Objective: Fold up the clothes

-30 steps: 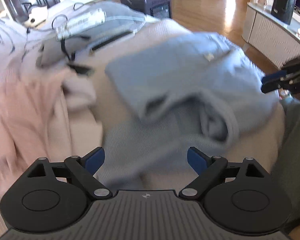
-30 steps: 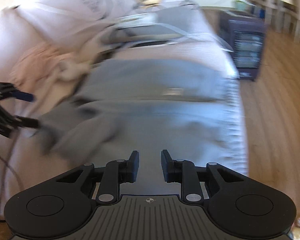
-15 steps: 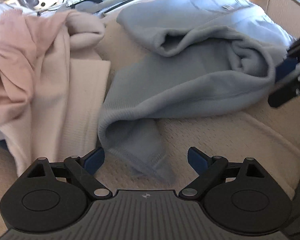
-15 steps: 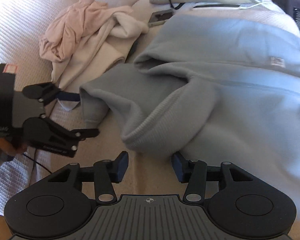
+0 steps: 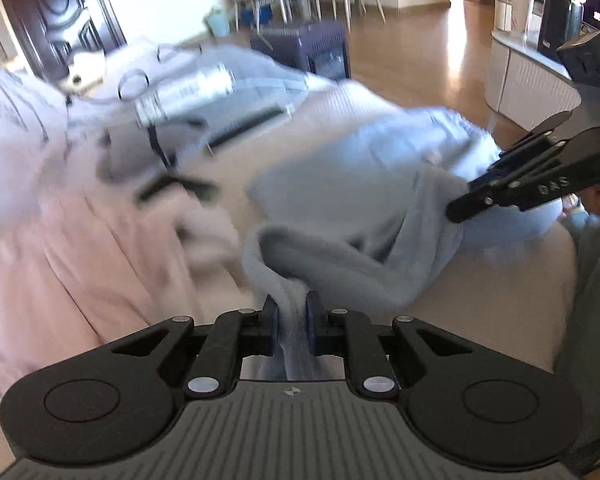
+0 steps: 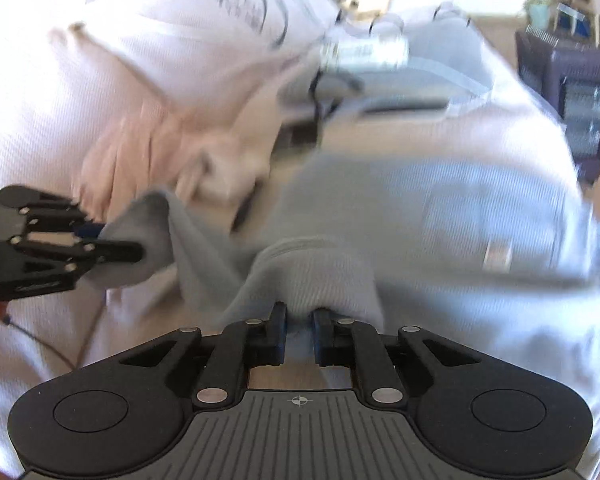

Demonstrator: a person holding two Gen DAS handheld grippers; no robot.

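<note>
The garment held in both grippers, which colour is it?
Light grey-blue garment, seen best in the right wrist view.

Left gripper apparently around grey-blue garment

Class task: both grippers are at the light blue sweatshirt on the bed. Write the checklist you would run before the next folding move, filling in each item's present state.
1. Left gripper clamped on light blue sweatshirt: ok; its jaws have just closed.
2. Right gripper clamped on the same garment: ok; just closed too.
3. Each grips a separate part: ok.
4. Pink garment clear of sweatshirt: cannot tell, blurred.
5. Bedspread not pinched: cannot tell.
</note>
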